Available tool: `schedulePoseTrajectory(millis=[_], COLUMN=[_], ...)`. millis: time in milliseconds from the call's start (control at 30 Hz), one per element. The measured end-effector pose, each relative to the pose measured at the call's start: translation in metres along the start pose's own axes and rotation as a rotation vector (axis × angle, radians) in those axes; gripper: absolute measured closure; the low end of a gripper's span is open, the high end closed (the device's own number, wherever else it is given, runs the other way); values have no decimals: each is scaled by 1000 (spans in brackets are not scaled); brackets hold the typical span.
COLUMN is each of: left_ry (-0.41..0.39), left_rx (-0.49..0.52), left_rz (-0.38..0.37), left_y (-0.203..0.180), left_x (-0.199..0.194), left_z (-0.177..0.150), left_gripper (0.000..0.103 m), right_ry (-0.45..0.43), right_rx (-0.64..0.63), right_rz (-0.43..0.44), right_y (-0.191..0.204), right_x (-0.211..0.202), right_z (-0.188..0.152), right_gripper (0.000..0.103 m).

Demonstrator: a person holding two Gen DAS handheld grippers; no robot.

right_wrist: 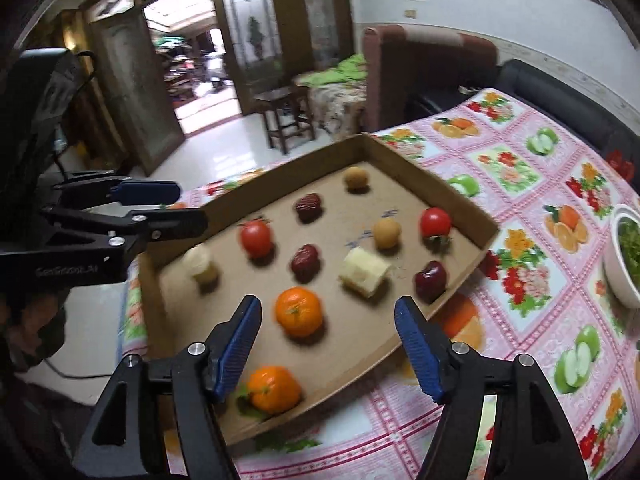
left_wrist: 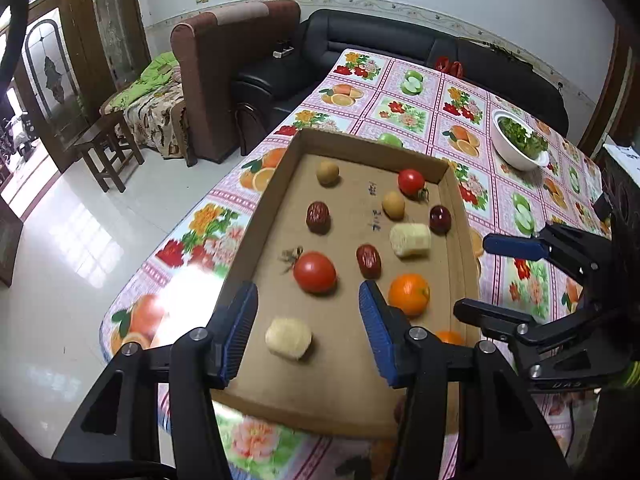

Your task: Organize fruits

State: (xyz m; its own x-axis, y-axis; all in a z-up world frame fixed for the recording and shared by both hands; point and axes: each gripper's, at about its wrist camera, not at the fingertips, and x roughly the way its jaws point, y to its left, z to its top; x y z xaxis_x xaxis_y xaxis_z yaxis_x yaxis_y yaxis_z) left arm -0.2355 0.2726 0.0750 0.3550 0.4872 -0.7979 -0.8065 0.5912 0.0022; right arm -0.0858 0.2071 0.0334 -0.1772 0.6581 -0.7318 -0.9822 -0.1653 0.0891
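Note:
A shallow cardboard tray (left_wrist: 360, 140) (right_wrist: 432, 184) lies on the flowered tablecloth. Loose in it are two tomatoes (left_wrist: 315, 272) (left_wrist: 411, 182), an orange (left_wrist: 409, 294) (right_wrist: 299, 311), a second orange (right_wrist: 274, 389) in the near corner, three dark red fruits (left_wrist: 318, 217), two tan round fruits (left_wrist: 327, 172) and two pale yellow chunks (left_wrist: 288, 338) (left_wrist: 410, 239). My left gripper (left_wrist: 308, 292) hangs open above the tray's near part, and nothing sits between its blue pads. To its right, my right gripper (right_wrist: 328, 304) (left_wrist: 488, 280) is also open and empty, above the near orange.
A white bowl of greens (left_wrist: 516, 148) (right_wrist: 624, 256) stands on the table beyond the tray's right side. The table's left edge (left_wrist: 224, 184) drops to a tiled floor with a wooden stool (left_wrist: 108, 152). An armchair and a black sofa (left_wrist: 360, 36) stand behind.

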Motion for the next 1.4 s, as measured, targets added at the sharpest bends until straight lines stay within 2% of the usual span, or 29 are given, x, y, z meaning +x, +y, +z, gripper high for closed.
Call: schedulePoseTrajectory(millis=[133,300,433,533,900,1067,1400], left_ry=[-10,-13,-15,2,40,48,48], left_rx=[8,-10,-2,12,153,165,154], left_rz=[2,-11,29,32,52,52,63], left_y=[0,3,3,2,-17,-19,-16], left_x=[-12,-22,-25,-25,-25,-27,-29], left_z=[-17,-35,-47,-58,-97,-103,-106], left_gripper=[48,48,46,45,43,43,43], right_ry=[-5,11,24,27,47,38,56], right_rx=[-80,-195,-282,-285,-332,-363,-415], right_rz=[-5,-68,-31,18,27,31,94], right_y=[11,27,39,42,50,54,68], right_x=[-9,-17,-23,-28,-33,-35,-32], right_z=[-10,-22,-36,-44,-63,-67,-68], right_gripper=[28,28,28,28,27,27,27])
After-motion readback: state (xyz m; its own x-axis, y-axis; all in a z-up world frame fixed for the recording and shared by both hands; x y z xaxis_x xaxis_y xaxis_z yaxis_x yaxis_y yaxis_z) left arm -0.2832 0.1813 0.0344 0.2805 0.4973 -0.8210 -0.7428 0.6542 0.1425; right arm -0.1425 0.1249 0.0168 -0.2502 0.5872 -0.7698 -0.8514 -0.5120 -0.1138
